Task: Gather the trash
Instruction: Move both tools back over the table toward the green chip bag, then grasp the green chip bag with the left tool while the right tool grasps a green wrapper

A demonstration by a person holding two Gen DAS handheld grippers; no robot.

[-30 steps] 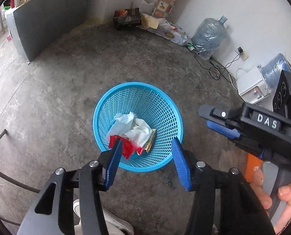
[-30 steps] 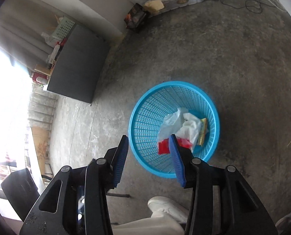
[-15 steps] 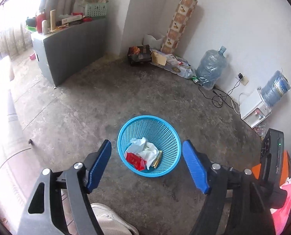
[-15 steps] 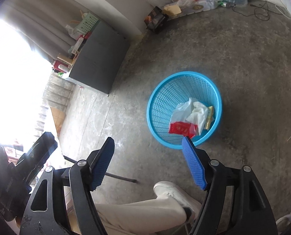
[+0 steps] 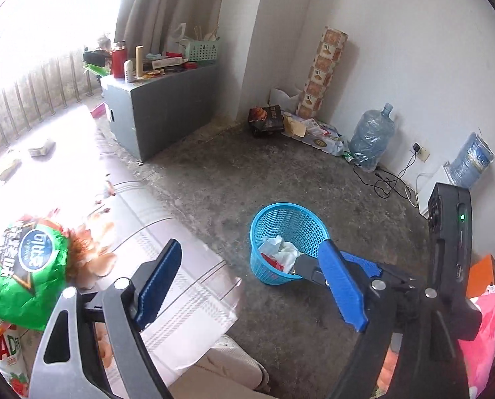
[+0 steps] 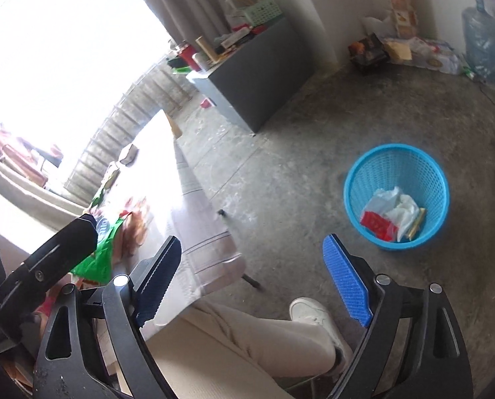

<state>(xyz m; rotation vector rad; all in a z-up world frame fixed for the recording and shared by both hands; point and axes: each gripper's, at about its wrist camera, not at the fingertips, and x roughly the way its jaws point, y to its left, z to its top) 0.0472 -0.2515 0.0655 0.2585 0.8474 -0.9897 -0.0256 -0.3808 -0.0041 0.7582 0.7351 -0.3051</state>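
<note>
A blue mesh basket (image 5: 290, 219) (image 6: 397, 163) stands on the concrete floor, holding white crumpled paper (image 6: 399, 207), a red wrapper (image 6: 377, 222) and a gold wrapper (image 6: 417, 222). A green snack bag (image 5: 21, 266) (image 6: 104, 249) lies on the table at the left. My left gripper (image 5: 250, 282) is open and empty, raised above the table corner, well back from the basket. My right gripper (image 6: 254, 282) is open and empty, above the table edge and the person's leg. Part of the right gripper also shows in the left wrist view (image 5: 374, 272).
A table with a striped cloth (image 5: 181, 286) (image 6: 194, 212) fills the lower left. A grey cabinet (image 5: 161, 106) stands by the window. Water bottles (image 5: 370, 136), cables (image 5: 390, 183), boxes and bags (image 5: 290, 123) line the far wall. The person's leg and white shoe (image 6: 310, 312) are below.
Both grippers have pulled up and back from over the basket and swung left, bringing the table and green bag into view. Both jaws opened wider. The basket's trash has not moved.
</note>
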